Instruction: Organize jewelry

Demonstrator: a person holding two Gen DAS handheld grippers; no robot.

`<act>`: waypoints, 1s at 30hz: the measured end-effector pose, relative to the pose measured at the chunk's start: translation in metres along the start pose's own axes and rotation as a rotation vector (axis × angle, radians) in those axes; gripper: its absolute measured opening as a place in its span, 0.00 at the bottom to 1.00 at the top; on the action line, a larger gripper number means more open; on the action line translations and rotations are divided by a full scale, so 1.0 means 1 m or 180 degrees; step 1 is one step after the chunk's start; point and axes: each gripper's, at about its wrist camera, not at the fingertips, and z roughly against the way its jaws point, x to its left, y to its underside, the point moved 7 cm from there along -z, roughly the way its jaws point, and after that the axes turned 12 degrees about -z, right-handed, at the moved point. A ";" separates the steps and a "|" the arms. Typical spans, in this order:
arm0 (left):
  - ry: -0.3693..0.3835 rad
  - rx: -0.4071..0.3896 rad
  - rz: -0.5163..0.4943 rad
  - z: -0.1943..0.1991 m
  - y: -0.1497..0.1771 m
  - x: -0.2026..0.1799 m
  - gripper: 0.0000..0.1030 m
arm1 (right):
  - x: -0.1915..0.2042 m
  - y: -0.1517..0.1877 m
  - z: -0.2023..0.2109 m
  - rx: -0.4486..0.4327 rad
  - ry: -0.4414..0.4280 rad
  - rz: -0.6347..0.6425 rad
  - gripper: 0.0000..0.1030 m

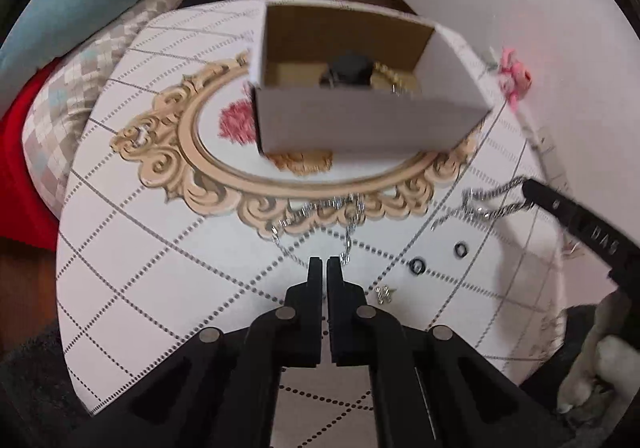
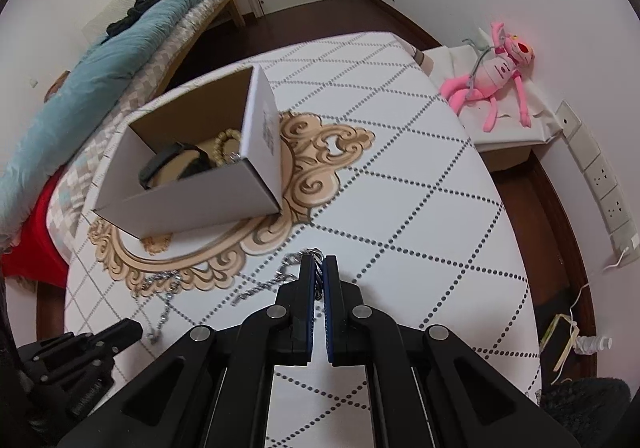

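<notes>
An open white cardboard box [image 1: 360, 123] [image 2: 192, 195] stands on the patterned table and holds a black watch [image 2: 168, 163] and a beaded bracelet [image 2: 226, 143]. My right gripper [image 2: 319, 260] [image 1: 528, 187] is shut on a silver chain [image 2: 280, 272] [image 1: 492, 199], whose loose end trails on the table. My left gripper [image 1: 324, 262] is shut and empty, just above the table near a second silver chain [image 1: 320, 215] [image 2: 160, 288]. Two small black rings [image 1: 416, 266] and a small gold piece [image 1: 385, 294] lie to its right.
The round table [image 2: 420, 187] has a gold ornament print. A bed with a teal blanket [image 2: 100, 59] lies to the left. A pink plush toy [image 2: 496, 75] sits on a low stand at the right, by a wall with sockets.
</notes>
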 end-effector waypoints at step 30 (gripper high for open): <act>-0.0370 0.0174 -0.0475 -0.067 -0.031 -0.027 0.51 | -0.014 0.006 -0.026 0.0190 -0.0010 -0.0218 0.04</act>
